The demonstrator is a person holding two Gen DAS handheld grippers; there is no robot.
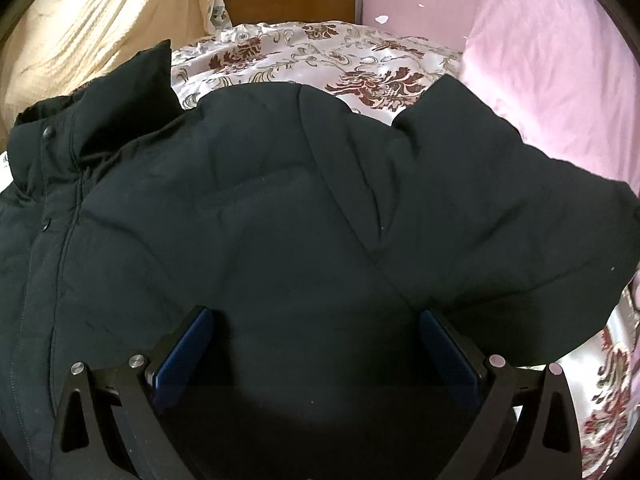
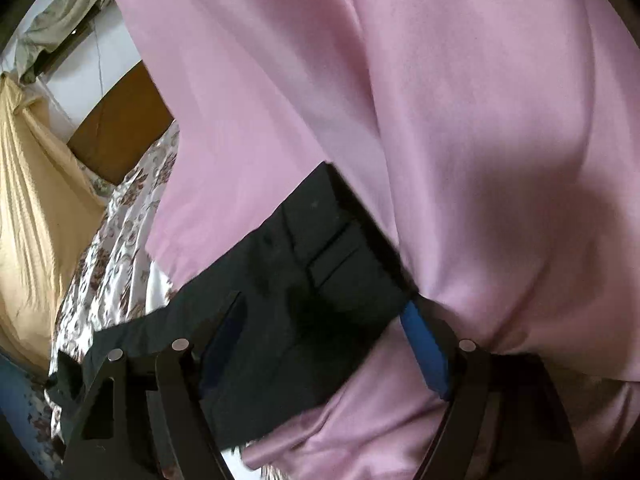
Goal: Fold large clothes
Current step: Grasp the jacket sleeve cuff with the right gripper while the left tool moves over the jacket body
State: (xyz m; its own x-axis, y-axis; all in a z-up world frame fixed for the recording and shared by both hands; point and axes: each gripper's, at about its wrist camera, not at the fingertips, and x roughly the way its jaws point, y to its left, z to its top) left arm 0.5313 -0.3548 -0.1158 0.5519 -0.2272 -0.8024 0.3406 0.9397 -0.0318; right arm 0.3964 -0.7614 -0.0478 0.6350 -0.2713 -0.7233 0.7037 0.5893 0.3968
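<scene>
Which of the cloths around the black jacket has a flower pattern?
The bedsheet under the jacket: pale with dark red flowers. The pink cloth and the yellow curtain are plain.

Lighting: soft, diffuse daylight; bright on the pale yellow curtain [image 1: 92, 20] at upper left, suggesting a window behind it. Glare: mild sheen on the pink satin fabric [image 2: 440, 120]. Shadows: broad soft shadow across that fabric's lower right folds. The black padded jacket [image 1: 280, 220] reads underexposed, seams barely visible. Blur: right wrist view smeared throughout; left wrist view sharper. Distortion: strong fisheye curvature, dark vignette at all corners.
</scene>
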